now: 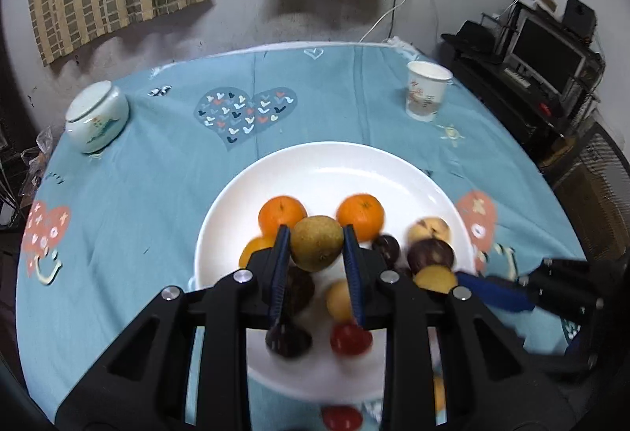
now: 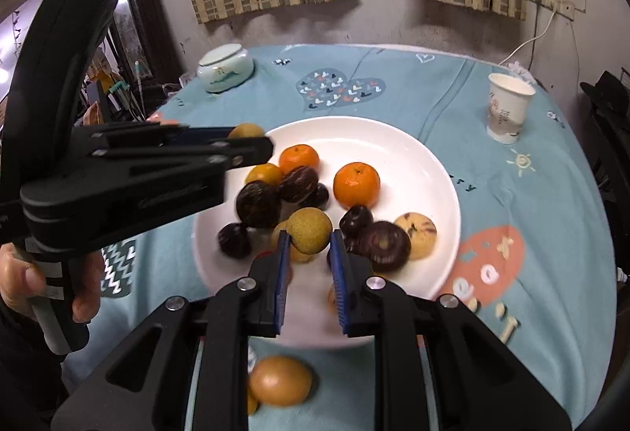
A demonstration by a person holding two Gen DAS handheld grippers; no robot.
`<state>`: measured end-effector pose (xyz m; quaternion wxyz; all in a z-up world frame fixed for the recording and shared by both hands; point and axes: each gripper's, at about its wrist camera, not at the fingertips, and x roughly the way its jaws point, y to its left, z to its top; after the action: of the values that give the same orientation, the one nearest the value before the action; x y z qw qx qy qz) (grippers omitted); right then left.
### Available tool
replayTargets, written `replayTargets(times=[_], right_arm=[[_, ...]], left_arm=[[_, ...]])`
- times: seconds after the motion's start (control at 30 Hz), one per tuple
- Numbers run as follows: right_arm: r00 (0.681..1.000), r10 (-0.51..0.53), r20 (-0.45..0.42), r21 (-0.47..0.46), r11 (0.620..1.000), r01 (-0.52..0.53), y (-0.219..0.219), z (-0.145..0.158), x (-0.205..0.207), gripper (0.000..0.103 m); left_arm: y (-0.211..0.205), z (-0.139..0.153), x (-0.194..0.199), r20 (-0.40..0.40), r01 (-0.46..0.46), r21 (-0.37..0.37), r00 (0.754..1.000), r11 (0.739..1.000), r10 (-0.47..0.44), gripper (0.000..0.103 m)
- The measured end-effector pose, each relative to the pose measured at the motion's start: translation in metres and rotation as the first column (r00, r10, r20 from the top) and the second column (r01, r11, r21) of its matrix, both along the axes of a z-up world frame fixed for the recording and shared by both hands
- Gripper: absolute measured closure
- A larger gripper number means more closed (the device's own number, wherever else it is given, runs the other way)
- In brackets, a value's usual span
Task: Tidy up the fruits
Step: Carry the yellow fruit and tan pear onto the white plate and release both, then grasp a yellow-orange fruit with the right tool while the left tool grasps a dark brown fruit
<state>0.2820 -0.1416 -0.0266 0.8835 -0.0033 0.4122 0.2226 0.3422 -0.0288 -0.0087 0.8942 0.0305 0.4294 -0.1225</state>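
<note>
In the left wrist view, my left gripper [image 1: 317, 240] is holding a brownish-green pear [image 1: 317, 243] between its two blue pads, closed on the sides of the fruit. I am carrying it above the white plate [image 1: 315, 163], where two oranges [image 1: 282, 215] are lying just behind it, with dark fruits and yellow ones around. A red fruit [image 1: 341, 418] is lying on the blue tablecloth [image 1: 157, 175], off the plate near its front rim. My other gripper is coming in from the right edge. A paper cup [image 1: 427, 90] and a lidded jar [image 1: 96, 118] are standing well apart, at the back.

In the right wrist view, my right gripper [image 2: 309, 242] is gripping a round brownish-yellow fruit [image 2: 309, 236] near the fingertips only, also above the plate. A brown fruit [image 2: 280, 380] is waiting on the cloth, under the gripper body. A hand [image 2: 51, 281] is holding the left gripper at the left side.

I think the risk is here: both fruits are round and smooth, and the right one is sitting far forward in the pads, so a fast swing can squeeze it out. If it is falling on the crowded plate, it can knock the other fruits and make them roll off the rim.
</note>
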Motion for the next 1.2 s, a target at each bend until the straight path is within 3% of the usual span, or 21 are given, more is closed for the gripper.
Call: replayTargets(times=[0.27, 0.3, 0.33, 0.37, 0.4, 0.43, 0.47, 0.67, 0.77, 1.0, 1.2], right_arm=[[1.000, 0.018, -0.019, -0.021, 1.000, -0.019, 0.006, -0.012, 0.020, 0.082], [0.999, 0.025, -0.023, -0.039, 0.999, -0.026, 0.009, -0.014, 0.024, 0.081], [1.000, 0.020, -0.013, -0.055, 0.998, -0.021, 0.011, -0.015, 0.024, 0.080], [1.000, 0.016, 0.002, -0.067, 0.998, -0.016, 0.012, -0.015, 0.023, 0.077], [1.000, 0.013, 0.020, -0.075, 0.997, -0.011, 0.013, -0.014, 0.024, 0.059], [1.000, 0.006, 0.031, -0.077, 0.997, -0.003, 0.012, -0.013, 0.023, 0.049], [0.999, -0.006, 0.053, -0.073, 0.997, 0.010, 0.010, -0.010, 0.019, 0.046], [0.998, 0.002, 0.069, -0.091, 0.996, 0.004, -0.003, 0.009, -0.019, 0.046], [0.997, 0.019, 0.078, -0.105, 0.994, -0.010, -0.007, 0.015, -0.056, 0.046], [0.998, 0.043, 0.056, -0.053, 0.998, -0.040, -0.004, 0.001, -0.147, 0.046], [0.998, 0.068, 0.014, -0.019, 0.998, -0.068, 0.013, -0.019, -0.172, 0.046]], left_arm=[[-0.011, -0.022, 0.032, -0.044, -0.002, -0.006, 0.999, 1.000, 0.002, 0.073], [-0.010, -0.022, 0.034, -0.041, -0.015, -0.008, 0.999, 1.000, 0.015, 0.056], [-0.007, -0.020, 0.033, -0.034, -0.035, -0.013, 0.999, 0.999, 0.034, 0.031], [-0.005, -0.018, 0.032, -0.019, -0.049, -0.018, 0.999, 0.999, 0.048, 0.027], [-0.002, -0.014, 0.029, -0.003, -0.059, -0.022, 0.998, 0.998, 0.059, 0.027], [0.000, -0.012, 0.027, -0.003, -0.059, -0.024, 0.998, 0.998, 0.059, 0.027], [0.004, -0.008, 0.022, -0.003, -0.063, -0.028, 0.998, 0.998, 0.063, 0.027], [0.034, 0.015, -0.036, 0.048, -0.085, -0.079, 0.995, 0.993, 0.089, 0.027], [0.049, 0.019, -0.083, 0.079, -0.104, -0.096, 0.991, 0.990, 0.112, 0.020], [0.071, -0.010, -0.187, 0.089, -0.171, -0.106, 0.979, 0.980, 0.181, 0.019], [0.077, -0.034, -0.218, 0.038, -0.189, -0.064, 0.981, 0.980, 0.192, 0.019]])
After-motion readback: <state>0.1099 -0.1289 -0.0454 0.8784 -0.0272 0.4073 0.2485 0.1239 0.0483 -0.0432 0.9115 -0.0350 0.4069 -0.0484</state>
